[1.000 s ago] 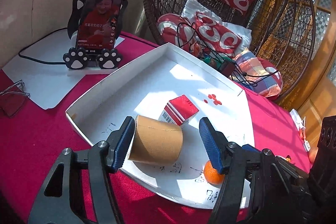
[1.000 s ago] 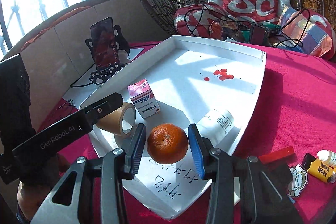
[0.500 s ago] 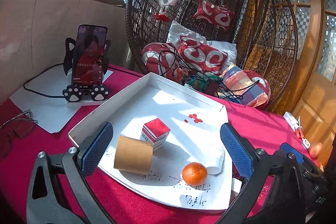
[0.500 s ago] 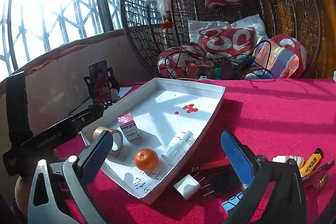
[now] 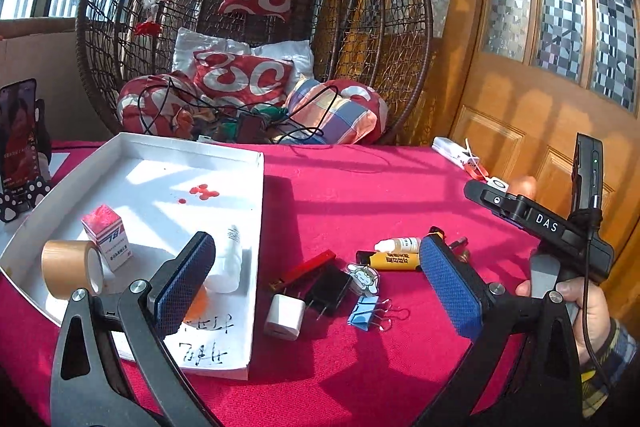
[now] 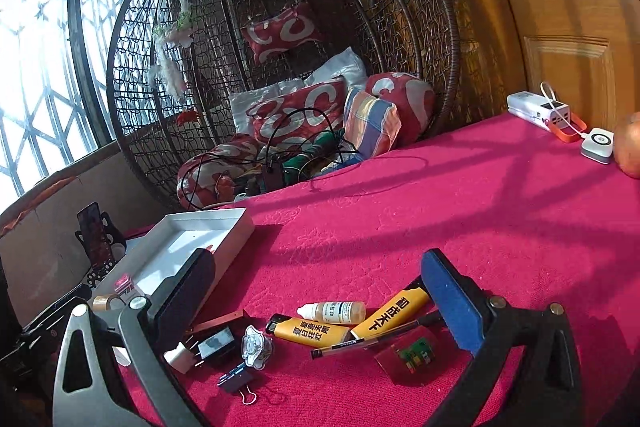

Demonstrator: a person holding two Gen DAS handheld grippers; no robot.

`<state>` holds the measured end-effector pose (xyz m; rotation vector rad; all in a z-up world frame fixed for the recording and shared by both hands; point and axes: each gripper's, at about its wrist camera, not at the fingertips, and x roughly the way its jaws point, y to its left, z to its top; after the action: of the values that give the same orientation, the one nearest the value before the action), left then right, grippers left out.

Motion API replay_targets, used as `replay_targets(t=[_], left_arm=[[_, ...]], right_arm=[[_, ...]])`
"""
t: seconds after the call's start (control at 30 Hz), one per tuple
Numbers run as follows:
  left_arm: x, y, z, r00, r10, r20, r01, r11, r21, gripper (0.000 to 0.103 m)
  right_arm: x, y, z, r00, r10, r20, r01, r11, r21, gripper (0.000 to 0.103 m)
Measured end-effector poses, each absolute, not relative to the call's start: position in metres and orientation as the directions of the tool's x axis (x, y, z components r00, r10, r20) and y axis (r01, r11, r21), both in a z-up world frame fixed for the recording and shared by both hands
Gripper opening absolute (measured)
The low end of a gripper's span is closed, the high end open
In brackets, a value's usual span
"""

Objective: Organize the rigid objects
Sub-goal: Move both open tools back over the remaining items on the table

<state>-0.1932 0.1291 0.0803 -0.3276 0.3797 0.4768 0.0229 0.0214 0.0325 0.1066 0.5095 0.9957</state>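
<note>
The white tray (image 5: 258, 187) at the left holds a brown tape roll (image 5: 72, 269), a red-and-white box (image 5: 108, 235), a white bottle (image 5: 228, 263) and an orange (image 5: 198, 303) half hidden behind my left finger. My left gripper (image 5: 316, 287) is open and empty above loose items on the red cloth: a white charger (image 5: 284, 315), a black charger (image 5: 328, 291), a blue binder clip (image 5: 366, 313) and a yellow lighter (image 5: 392, 261). My right gripper (image 6: 316, 291) is open and empty over the dropper bottle (image 6: 332, 311), two yellow lighters (image 6: 308, 333) and a pen (image 6: 376, 341).
A wicker hanging chair (image 5: 256, 27) full of cushions and cables stands behind the table. A phone on a paw stand (image 5: 20, 147) is at the far left. A white power bank (image 6: 536, 109) and a round fruit (image 6: 630, 143) lie at the table's right end, near a wooden door (image 5: 540, 107).
Both grippers opened wide, letting go of the tape roll and the orange in the tray. Both then pulled back and swung right to the loose items on the cloth.
</note>
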Motion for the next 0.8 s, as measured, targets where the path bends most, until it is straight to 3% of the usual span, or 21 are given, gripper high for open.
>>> replay_targets(t=[0.2, 0.37, 0.53, 0.8], left_arm=[[-0.176, 0.123, 0.070, 0.811, 0.325, -0.486, -0.472, 0.854, -0.217, 0.103], [-0.191, 0.149, 0.067, 0.809, 0.333, -0.485, -0.517, 0.795, -0.317, 0.103], [-0.185, 0.153, 0.052, 0.824, 0.224, -0.520, -0.468, 0.786, -0.404, 0.103], [-0.177, 0.125, 0.046, 0.827, 0.090, -0.555, -0.349, 0.856, -0.381, 0.103]], right_arm=[[0.050, 0.004, 0.015, 0.495, 0.744, -0.448, -0.681, 0.653, 0.331, 0.103], [0.061, -0.002, -0.003, 0.478, 0.740, -0.473, -0.639, 0.663, 0.391, 0.103], [0.071, -0.010, -0.010, 0.460, 0.751, -0.473, -0.591, 0.657, 0.468, 0.103], [0.069, -0.012, -0.009, 0.479, 0.738, -0.475, -0.583, 0.673, 0.456, 0.103]])
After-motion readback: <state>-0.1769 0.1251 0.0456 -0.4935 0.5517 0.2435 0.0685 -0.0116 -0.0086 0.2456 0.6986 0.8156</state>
